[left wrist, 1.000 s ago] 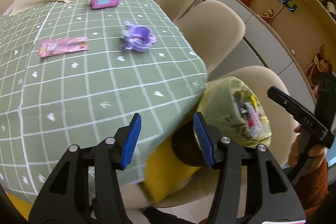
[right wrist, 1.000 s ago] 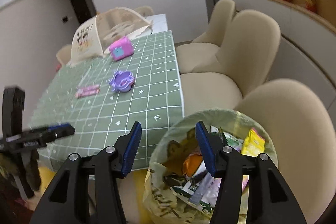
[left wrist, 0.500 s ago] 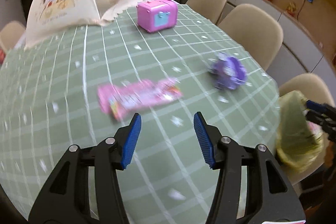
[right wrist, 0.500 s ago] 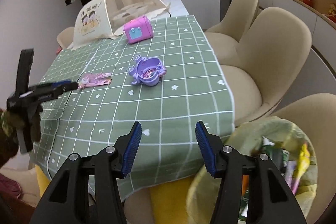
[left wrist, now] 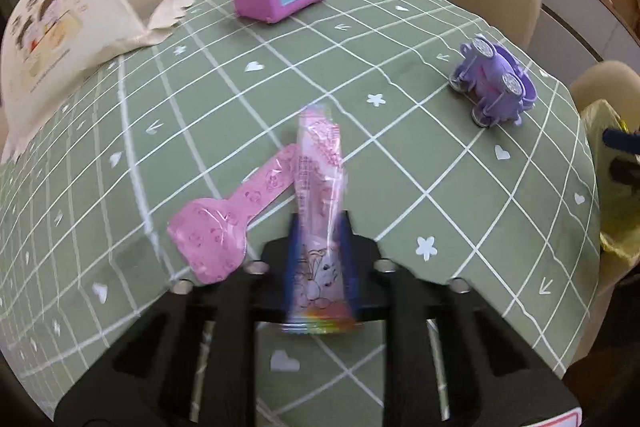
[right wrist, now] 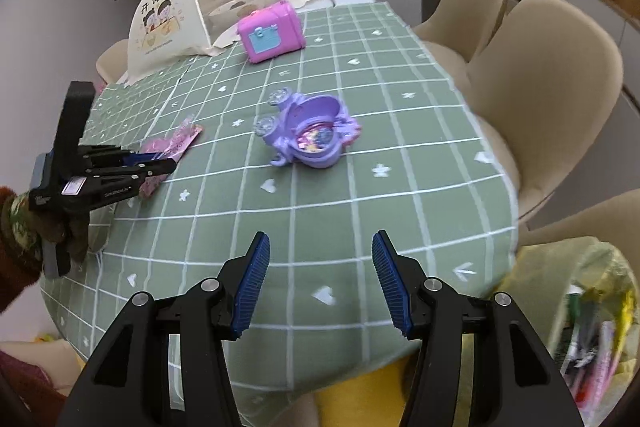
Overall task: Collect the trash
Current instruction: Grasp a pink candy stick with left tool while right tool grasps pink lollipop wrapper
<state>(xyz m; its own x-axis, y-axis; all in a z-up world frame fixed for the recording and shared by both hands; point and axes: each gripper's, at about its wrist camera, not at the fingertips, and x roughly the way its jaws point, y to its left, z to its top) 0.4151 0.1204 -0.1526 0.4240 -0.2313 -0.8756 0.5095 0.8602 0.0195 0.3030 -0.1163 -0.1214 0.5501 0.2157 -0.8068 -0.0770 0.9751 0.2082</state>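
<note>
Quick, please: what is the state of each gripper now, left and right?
Left gripper: closed on the pink wrapper.
Right gripper: open, holding nothing.

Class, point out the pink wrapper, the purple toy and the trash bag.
pink wrapper [left wrist: 320,187], left wrist view, its middle.
purple toy [right wrist: 312,135], right wrist view, its bowl.
trash bag [right wrist: 576,279], right wrist view, its yellow rim.
</note>
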